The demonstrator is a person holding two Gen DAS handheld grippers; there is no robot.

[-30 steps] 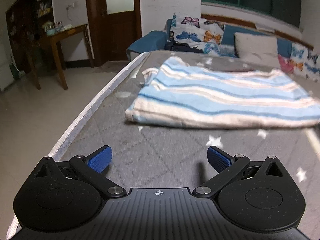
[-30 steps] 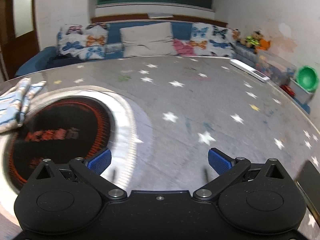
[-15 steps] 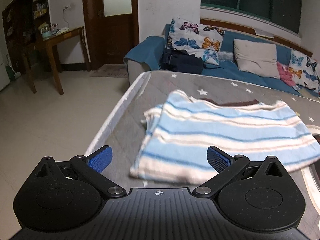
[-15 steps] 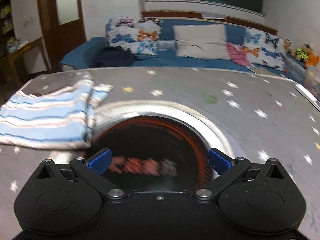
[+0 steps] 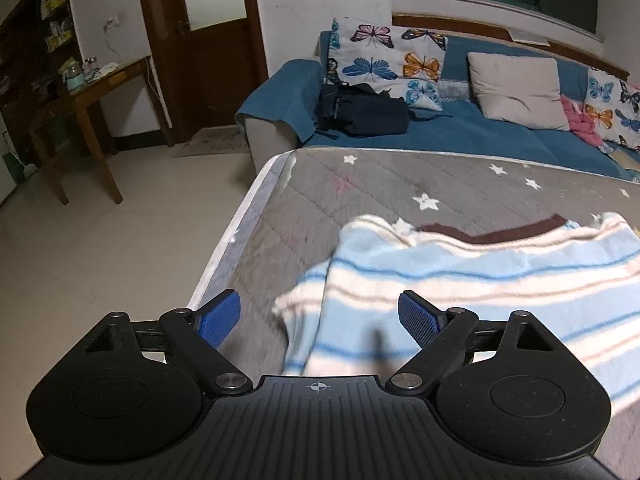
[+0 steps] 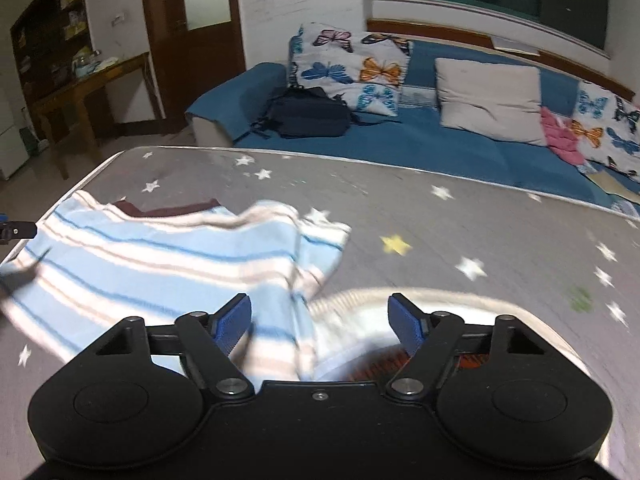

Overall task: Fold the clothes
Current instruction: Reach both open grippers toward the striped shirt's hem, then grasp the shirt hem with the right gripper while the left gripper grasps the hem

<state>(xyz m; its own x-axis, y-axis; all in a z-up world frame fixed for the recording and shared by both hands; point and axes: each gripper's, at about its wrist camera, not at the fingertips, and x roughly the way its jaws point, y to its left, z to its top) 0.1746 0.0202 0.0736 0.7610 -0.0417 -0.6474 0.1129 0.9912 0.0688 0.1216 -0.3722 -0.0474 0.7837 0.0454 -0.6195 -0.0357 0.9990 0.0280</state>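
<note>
Stripes of pale blue, white and tan mark the folded garment (image 5: 480,280), which lies flat on the grey star-printed mattress (image 5: 400,176) near its left edge, a dark maroon band showing along its far side; your left gripper (image 5: 320,318) hangs above the garment's near left corner, where a sleeve end pokes out, and its jaws stand fairly wide but are closing, with cloth under the gap and neither blue pad touching it; your right gripper (image 6: 320,320) hangs over the garment's near right corner, its jaws narrower and also closing, the fabric's edge lying below and between them without being pinched. In the right wrist view the same garment (image 6: 168,256) spreads to the left, and just to its right, touching its edge, sits a round white-rimmed mat (image 6: 400,300) with a dark, orange-marked centre; part of it is hidden behind your gripper. Beyond the mattress runs a blue sofa (image 5: 480,132) with butterfly cushions (image 5: 384,64), a plain beige pillow (image 5: 516,88) and a dark bag (image 5: 360,112); to the far left stand a wooden table (image 5: 96,92) and a brown door (image 5: 208,40).
</note>
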